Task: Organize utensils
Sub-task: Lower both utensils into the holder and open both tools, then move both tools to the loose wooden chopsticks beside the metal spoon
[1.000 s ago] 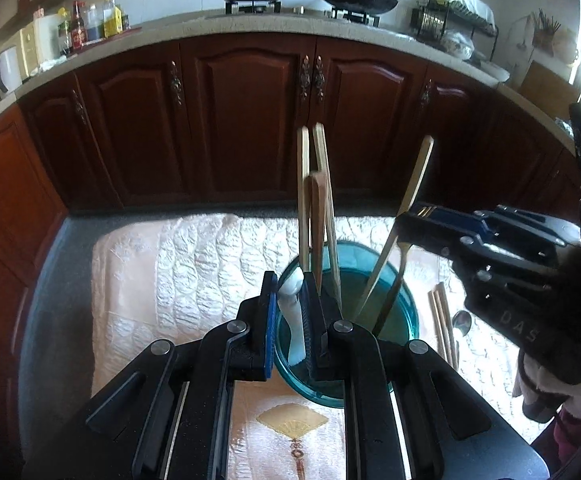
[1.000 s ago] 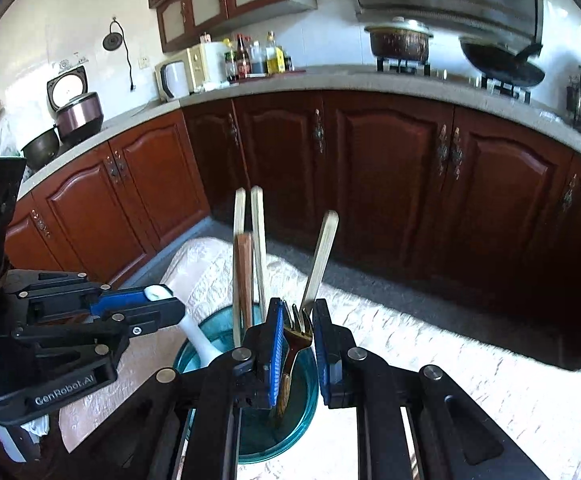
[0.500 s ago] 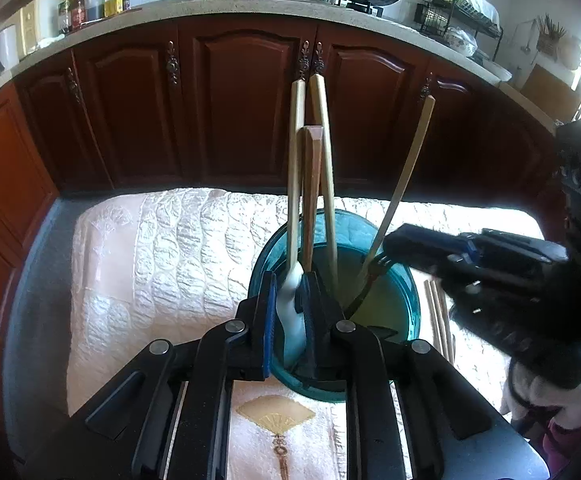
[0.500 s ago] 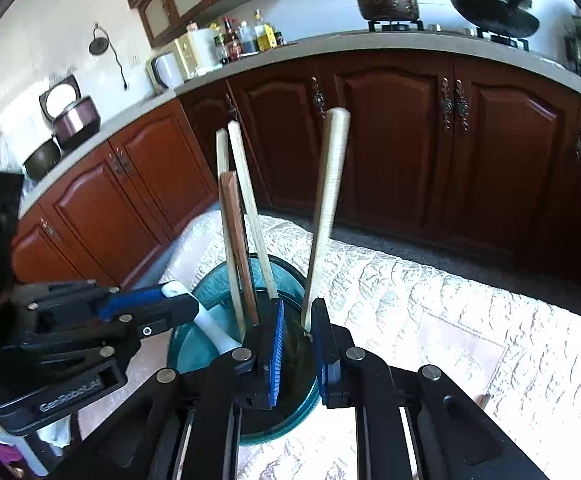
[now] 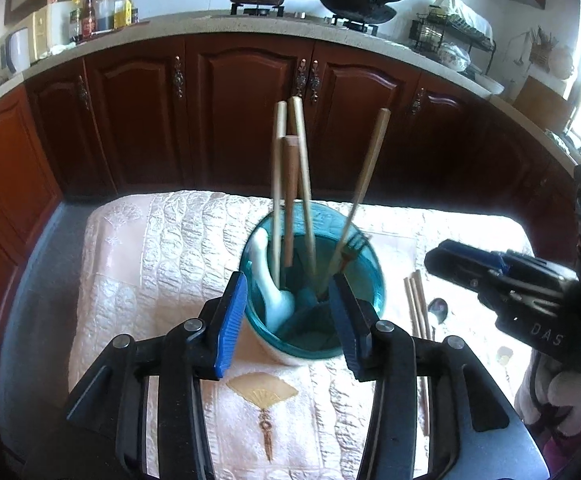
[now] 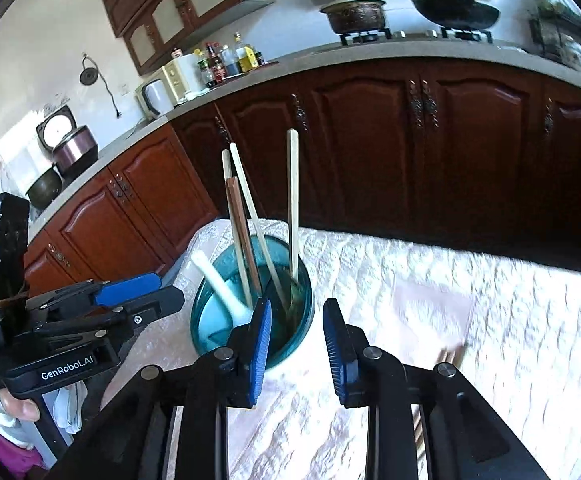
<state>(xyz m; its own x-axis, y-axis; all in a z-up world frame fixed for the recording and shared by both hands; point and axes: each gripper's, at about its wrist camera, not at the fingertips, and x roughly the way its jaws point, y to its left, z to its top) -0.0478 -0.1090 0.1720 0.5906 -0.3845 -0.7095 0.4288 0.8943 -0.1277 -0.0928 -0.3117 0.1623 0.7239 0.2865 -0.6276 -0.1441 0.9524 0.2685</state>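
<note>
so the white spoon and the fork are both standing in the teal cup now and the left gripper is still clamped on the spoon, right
Not quite. The white spoon and the fork do stand in the teal cup, but the left gripper is not clamped on the spoon: the left wrist view shows its jaws opening, the pads clear of the handle.

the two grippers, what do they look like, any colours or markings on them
Both are black, angular linkage frames with silver pivot bolts and ribbed blue pads on the fingers. The left gripper carries white GenRobot.AI lettering on its side; the right gripper shows the letters DAS. A white glove shows beneath the right gripper.
</note>
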